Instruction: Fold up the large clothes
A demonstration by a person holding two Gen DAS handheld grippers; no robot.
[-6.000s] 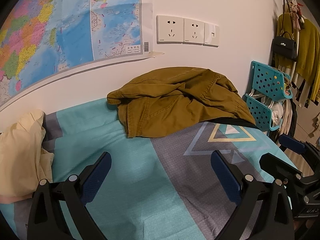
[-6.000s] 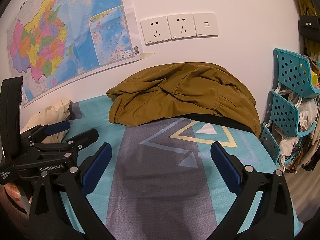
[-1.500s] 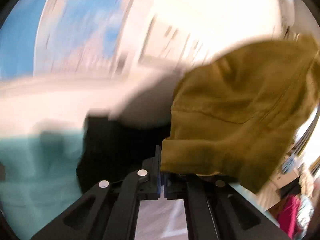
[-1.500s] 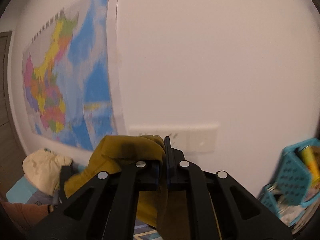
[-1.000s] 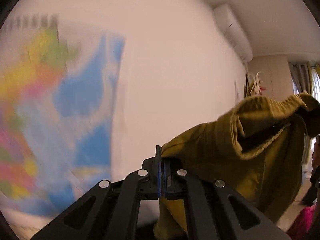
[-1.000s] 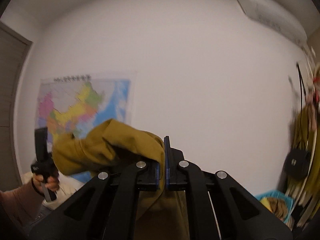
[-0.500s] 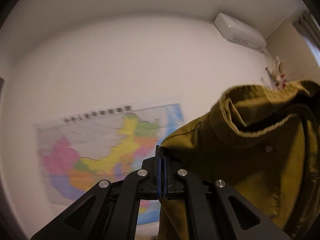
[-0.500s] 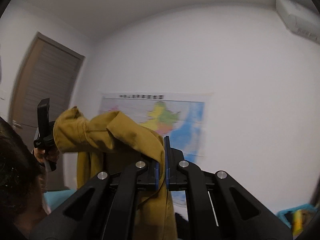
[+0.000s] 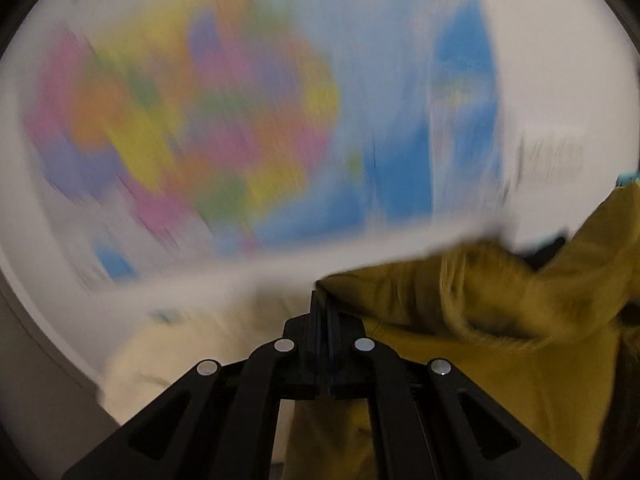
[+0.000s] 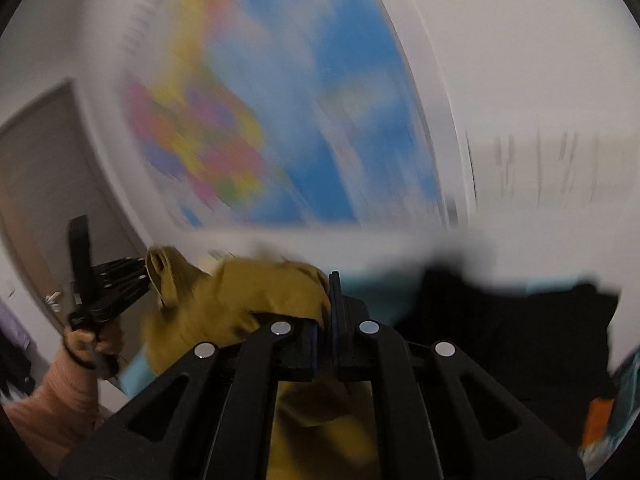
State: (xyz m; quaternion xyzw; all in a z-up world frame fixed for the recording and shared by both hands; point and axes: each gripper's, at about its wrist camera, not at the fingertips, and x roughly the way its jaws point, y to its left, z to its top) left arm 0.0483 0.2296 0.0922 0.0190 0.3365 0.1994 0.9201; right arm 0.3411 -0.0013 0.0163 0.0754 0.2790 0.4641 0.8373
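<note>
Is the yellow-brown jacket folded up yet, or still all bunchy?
Still bunchy. The jacket hangs crumpled between the left gripper and right gripper, both shut on its edge.

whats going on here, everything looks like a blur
A person is handling a large mustard-coloured garment with a gripper in each hand. The left gripper and the right gripper are both shut on its fabric, so it hangs stretched between them in front of a wall map. Both views are smeared by fast motion. A black garment lies beyond the right gripper. No fold is visible yet.
</note>
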